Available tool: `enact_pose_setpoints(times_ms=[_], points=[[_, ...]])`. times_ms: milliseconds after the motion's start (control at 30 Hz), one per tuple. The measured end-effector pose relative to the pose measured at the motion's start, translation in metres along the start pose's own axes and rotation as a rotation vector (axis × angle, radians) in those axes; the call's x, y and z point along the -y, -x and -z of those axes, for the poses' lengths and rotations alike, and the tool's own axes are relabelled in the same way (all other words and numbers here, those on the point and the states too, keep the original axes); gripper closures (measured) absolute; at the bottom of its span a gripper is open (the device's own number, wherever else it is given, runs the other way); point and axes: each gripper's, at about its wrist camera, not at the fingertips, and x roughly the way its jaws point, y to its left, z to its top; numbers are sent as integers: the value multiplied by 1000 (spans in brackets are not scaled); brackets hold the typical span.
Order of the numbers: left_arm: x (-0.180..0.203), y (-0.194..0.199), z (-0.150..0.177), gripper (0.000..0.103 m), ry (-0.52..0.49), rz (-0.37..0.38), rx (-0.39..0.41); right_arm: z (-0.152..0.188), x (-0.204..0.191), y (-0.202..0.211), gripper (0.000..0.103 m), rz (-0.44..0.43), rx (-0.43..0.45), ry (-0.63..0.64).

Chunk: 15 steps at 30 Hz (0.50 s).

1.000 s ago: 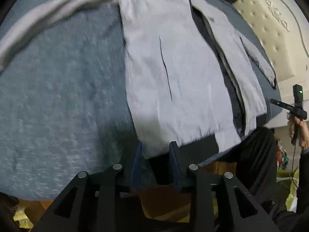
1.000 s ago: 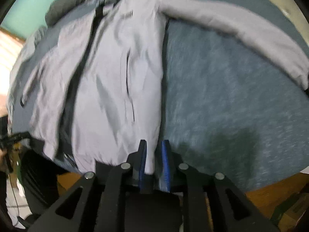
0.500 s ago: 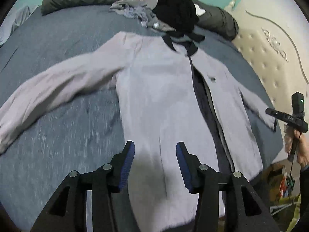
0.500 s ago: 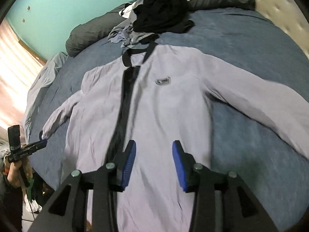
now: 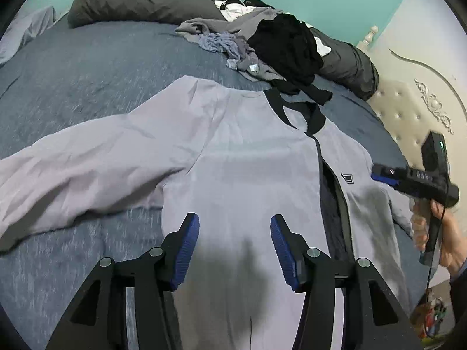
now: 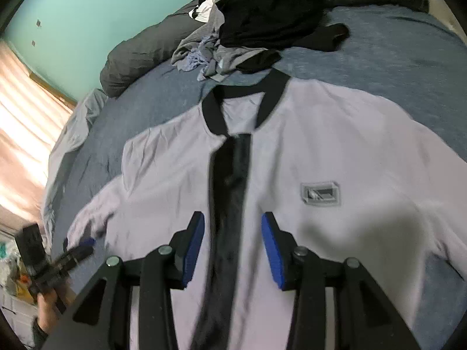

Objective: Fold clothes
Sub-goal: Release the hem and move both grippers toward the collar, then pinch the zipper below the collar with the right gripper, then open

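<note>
A light grey jacket [image 5: 239,157] with a black collar and a dark open front lies flat, face up, on the blue bed; it also shows in the right wrist view [image 6: 335,151]. Its left sleeve [image 5: 76,169] stretches out to the left. My left gripper [image 5: 235,233] is open and empty above the jacket's lower left panel. My right gripper [image 6: 232,230] is open and empty above the dark front opening [image 6: 229,180], left of the chest logo patch [image 6: 321,194]. Each gripper shows in the other's view: the right one [image 5: 382,176], the left one [image 6: 84,246].
A pile of black, grey and blue clothes [image 5: 271,46] lies beyond the collar, also in the right wrist view [image 6: 256,20]. Dark grey pillows [image 5: 137,3] line the bed's far edge. A tufted cream headboard [image 5: 414,108] is at the right. The blue bedsheet [image 5: 87,67] surrounds the jacket.
Both grippers let go of the jacket's hem, opened wide, and moved up over the jacket toward its chest. The jacket now lies spread flat.
</note>
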Motion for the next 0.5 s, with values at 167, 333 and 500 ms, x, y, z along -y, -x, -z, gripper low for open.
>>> enact_pose_setpoints(times_ms=[167, 333, 500], points=[[-2, -21, 11, 48, -23, 3, 6, -24, -11, -34, 61, -17, -1, -12], [-7, -30, 16, 48, -50, -9, 12, -42, -22, -67, 61, 7, -27, 5], [-11, -29, 18, 48, -30, 21, 30, -51, -30, -94, 68, 50, -61, 55]])
